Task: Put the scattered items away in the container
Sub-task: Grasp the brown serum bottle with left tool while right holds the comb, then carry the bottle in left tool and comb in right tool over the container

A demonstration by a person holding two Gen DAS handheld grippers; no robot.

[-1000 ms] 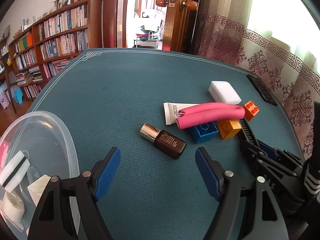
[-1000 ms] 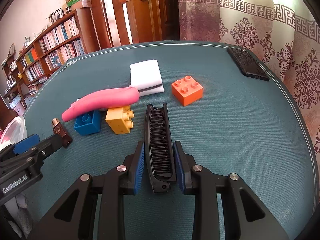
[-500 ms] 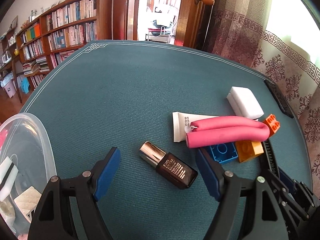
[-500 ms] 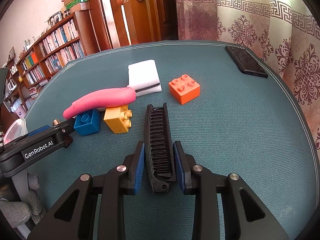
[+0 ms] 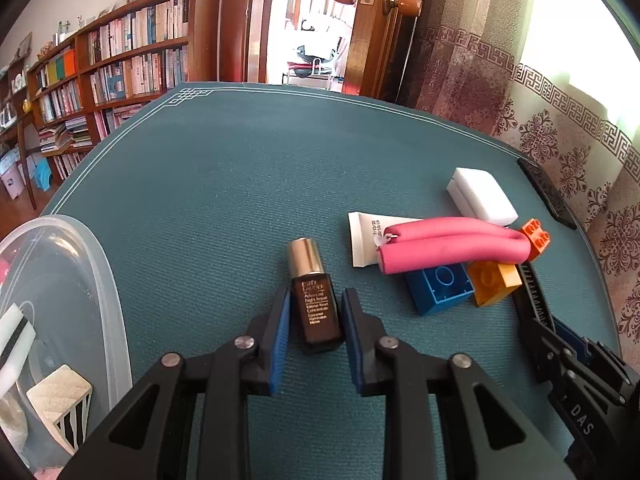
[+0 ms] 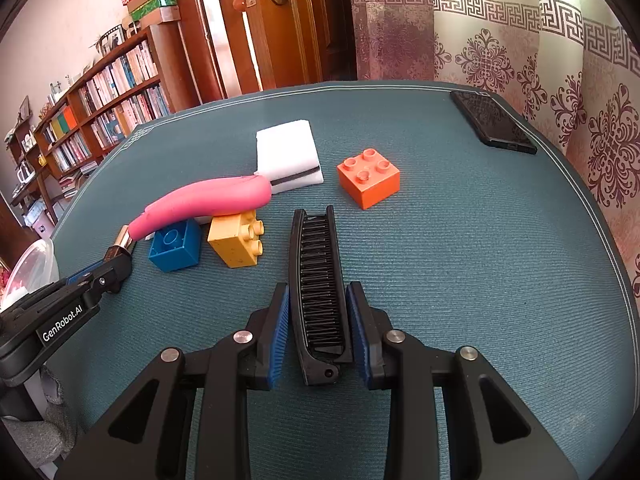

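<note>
My left gripper (image 5: 315, 318) is shut on a small brown bottle (image 5: 314, 300) with a gold cap, lying on the teal table. The clear plastic container (image 5: 100, 276) sits at the left and holds a few items. My right gripper (image 6: 318, 318) is shut on a black folding comb (image 6: 318, 280) that lies on the table. A pink foam roller (image 5: 452, 242) rests over a white tube (image 5: 364, 240), a blue brick (image 5: 440, 288) and a yellow brick (image 5: 492, 284). In the right wrist view an orange brick (image 6: 368, 178) and a white sponge (image 6: 286, 156) lie beyond the comb.
A black phone (image 6: 492, 122) lies near the table's far right edge by the curtain. Bookshelves (image 5: 112, 68) and a wooden door (image 5: 380, 20) stand beyond the table. The far half of the teal table (image 5: 260, 152) is bare cloth.
My left gripper moved forward over the brown bottle and shut on it; the bottle turned to point straight ahead. The right gripper stayed shut on the comb.
</note>
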